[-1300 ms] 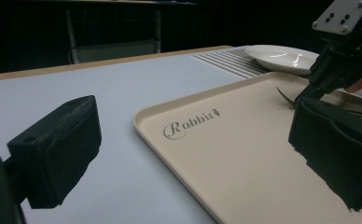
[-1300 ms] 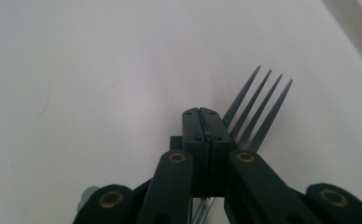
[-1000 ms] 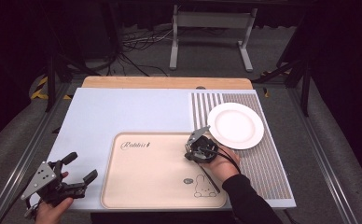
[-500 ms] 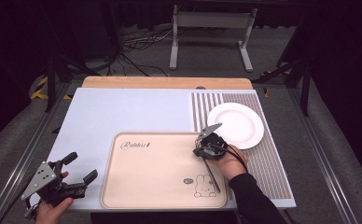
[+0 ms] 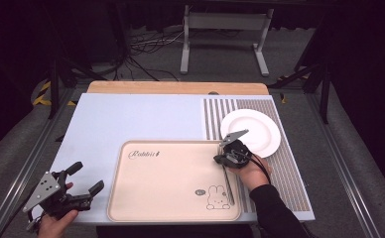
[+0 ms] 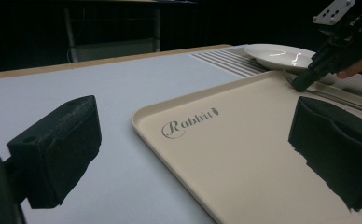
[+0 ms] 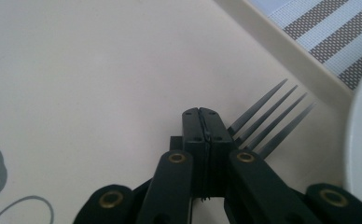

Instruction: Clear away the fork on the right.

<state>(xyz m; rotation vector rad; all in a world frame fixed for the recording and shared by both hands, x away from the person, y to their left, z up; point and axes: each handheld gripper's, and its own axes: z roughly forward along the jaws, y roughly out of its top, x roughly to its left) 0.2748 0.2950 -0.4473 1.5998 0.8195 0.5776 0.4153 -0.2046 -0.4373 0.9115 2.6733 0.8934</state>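
Note:
A metal fork [image 5: 229, 186] lies along the right edge of a beige tray [image 5: 170, 178] printed with "Rabbit" and a rabbit drawing. My right gripper [image 5: 218, 159] is shut, its tips down on the tray over the fork's neck. In the right gripper view the jaws [image 7: 202, 114] meet with no gap and the fork's tines [image 7: 272, 116] stick out from under them toward the tray's corner. My left gripper [image 5: 87, 177] is held open near the table's front left corner, off the tray, with nothing between its pads [image 6: 62, 140]. A white plate [image 5: 252, 131] sits just right of the tray.
The tray rests on a pale blue mat [image 5: 131, 119]; the plate is on a striped placemat [image 5: 280, 173]. A wooden strip [image 5: 175, 88] runs along the far table edge. Dark floor, cables and a metal stand [image 5: 225, 29] lie beyond.
The right gripper has moved right and slightly away, from the tray's middle right to its upper right corner near the plate. The left gripper has stayed put.

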